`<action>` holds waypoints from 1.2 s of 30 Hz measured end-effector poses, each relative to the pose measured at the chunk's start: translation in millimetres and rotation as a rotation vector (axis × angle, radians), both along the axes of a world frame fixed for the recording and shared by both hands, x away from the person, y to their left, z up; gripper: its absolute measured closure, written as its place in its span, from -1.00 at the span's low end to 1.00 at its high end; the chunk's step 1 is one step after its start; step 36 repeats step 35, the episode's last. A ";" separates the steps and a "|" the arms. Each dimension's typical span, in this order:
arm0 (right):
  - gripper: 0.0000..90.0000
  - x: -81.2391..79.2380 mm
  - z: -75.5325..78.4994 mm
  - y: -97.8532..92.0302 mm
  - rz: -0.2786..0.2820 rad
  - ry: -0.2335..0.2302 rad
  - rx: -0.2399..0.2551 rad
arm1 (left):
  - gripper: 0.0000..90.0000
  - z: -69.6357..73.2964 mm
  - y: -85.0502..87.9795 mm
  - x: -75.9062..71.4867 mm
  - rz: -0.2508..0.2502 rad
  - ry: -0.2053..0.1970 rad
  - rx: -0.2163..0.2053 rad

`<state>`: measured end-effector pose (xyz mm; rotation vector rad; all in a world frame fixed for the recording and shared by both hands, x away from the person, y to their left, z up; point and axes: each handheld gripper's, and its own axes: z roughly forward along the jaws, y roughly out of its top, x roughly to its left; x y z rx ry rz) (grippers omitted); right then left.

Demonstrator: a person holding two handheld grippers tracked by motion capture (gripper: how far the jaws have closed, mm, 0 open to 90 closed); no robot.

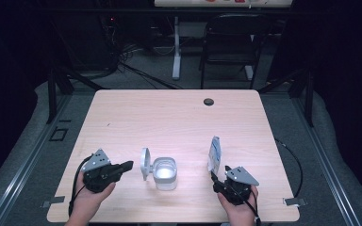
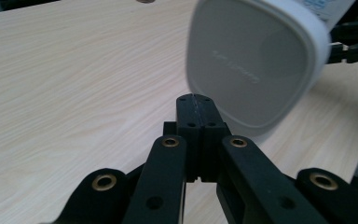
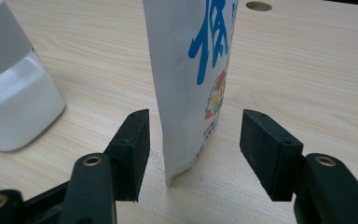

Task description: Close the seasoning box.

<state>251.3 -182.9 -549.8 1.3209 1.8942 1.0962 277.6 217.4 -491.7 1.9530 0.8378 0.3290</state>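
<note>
We see the left gripper (image 2: 195, 100) with jaws closed on nothing, beside the jar's (image 1: 165, 173) open lid (image 2: 256, 60). Right gripper (image 3: 193, 149) jaws gape around the upright pouch (image 3: 193, 70) on the bench (image 1: 169, 117), not touching.

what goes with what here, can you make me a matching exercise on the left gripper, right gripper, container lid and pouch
Things:
1. left gripper
2. right gripper
3. container lid
4. pouch

States:
A. standing upright between open fingers
B. fingers shut, nothing held
C. flipped open, standing on edge
D. fingers open, either side of the pouch

Pairs: 1-B, 2-D, 3-C, 4-A
</note>
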 end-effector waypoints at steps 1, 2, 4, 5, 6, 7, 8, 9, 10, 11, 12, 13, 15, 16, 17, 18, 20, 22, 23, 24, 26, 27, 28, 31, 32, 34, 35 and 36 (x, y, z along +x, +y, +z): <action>-0.04 0.1 -0.6 0.0 0.001 0.004 -0.001 | 1.00 0.4 -3.3 -1.1 -0.008 -0.001 0.008; -0.04 0.4 -1.6 0.6 0.002 0.009 -0.001 | 1.00 -0.1 -5.6 -1.5 -0.011 -0.003 0.007; -0.04 0.6 -2.3 1.6 0.006 0.009 -0.004 | 1.00 -1.2 -9.0 -1.5 -0.026 0.005 0.007; -0.04 0.6 -2.3 2.0 0.009 0.011 -0.007 | 1.00 -2.1 -11.0 -1.6 -0.029 0.008 -0.003; -0.04 0.4 -2.1 2.3 0.010 0.012 -0.010 | 1.00 -2.3 -12.6 -1.6 -0.037 0.011 -0.005; -0.04 0.3 -2.2 2.8 0.009 0.009 -0.006 | 1.00 -2.5 -14.7 -1.8 -0.043 0.011 -0.008; -0.04 0.1 -1.9 2.8 0.010 0.009 -0.007 | 1.00 -2.4 -17.2 -2.7 -0.043 0.013 -0.009; -0.04 -0.1 -1.8 2.8 0.011 0.009 -0.008 | 1.00 -2.3 -18.9 -2.9 -0.055 0.013 -0.005; -0.04 -0.1 -1.8 2.6 0.011 0.009 -0.008 | 1.00 -2.6 -21.0 -3.2 -0.061 0.009 -0.009; -0.04 -0.1 -1.8 2.2 0.010 0.010 -0.009 | 1.00 -2.7 -22.7 -3.7 -0.065 0.011 -0.009; -0.04 0.0 -2.0 2.0 0.009 0.008 -0.006 | 1.00 -2.7 -23.9 -3.8 -0.072 0.012 -0.002; -0.04 0.2 -2.2 1.8 0.010 0.007 -0.006 | 1.00 -3.2 -25.7 -4.3 -0.072 0.011 -0.003; -0.04 0.2 -2.7 2.0 0.008 0.004 -0.001 | 1.00 -3.4 -28.6 -4.9 -0.084 0.013 0.004; -0.04 0.1 -2.6 1.9 0.009 0.004 -0.002 | 1.00 -3.7 -30.4 -5.1 -0.091 0.010 -0.001; -0.04 -0.1 -2.4 2.0 0.009 0.004 -0.003 | 1.00 -3.8 -32.3 -5.8 -0.093 0.009 -0.004; -0.04 -0.2 -2.3 2.0 0.009 0.003 -0.003 | 1.00 -3.1 -33.2 -6.2 -0.099 0.006 0.001; -0.04 -0.3 -2.3 1.8 0.009 0.002 -0.004 | 1.00 -2.5 -35.1 -7.0 -0.104 0.004 -0.006; -0.04 -0.3 -2.4 1.3 0.008 0.004 -0.004 | 1.00 -1.5 -34.9 -7.5 -0.103 -0.001 -0.002; -0.04 -0.3 -2.5 1.3 0.007 0.004 -0.002 | 1.00 -1.0 -34.1 -7.5 -0.102 -0.001 0.001; -0.04 -0.4 -2.6 1.2 0.007 0.005 -0.003 | 1.00 -0.8 -32.9 -7.4 -0.091 -0.004 0.004; -0.04 -0.5 -2.6 1.3 0.008 0.005 -0.004 | 1.00 -0.5 -30.0 -6.8 -0.085 -0.005 -0.005; -0.04 -0.6 -2.7 1.6 0.008 0.005 -0.001 | 1.00 -0.1 -28.5 -6.7 -0.078 -0.004 -0.002; -0.04 -0.6 -2.6 1.8 0.009 0.006 -0.004 | 1.00 -0.2 -27.1 -6.2 -0.075 -0.007 -0.004; -0.04 -0.6 -2.7 2.4 0.014 0.005 -0.005 | 0.96 -0.8 -23.4 -5.0 -0.062 0.000 -0.006; -0.04 -0.7 -2.7 2.5 0.016 0.004 -0.006 | 0.92 -1.8 -22.3 -4.3 -0.055 -0.003 -0.011; -0.04 -1.0 -2.8 2.8 0.016 0.000 -0.004 | 0.81 -2.7 -19.4 -3.3 -0.039 0.003 -0.011; -0.05 -1.2 -2.7 3.2 0.017 -0.004 -0.002 | 0.77 -3.4 -18.3 -2.8 -0.027 0.004 -0.018; -0.05 -1.2 -2.7 3.2 0.017 -0.004 -0.002 | 0.77 -3.4 -18.3 -2.8 -0.027 0.004 -0.018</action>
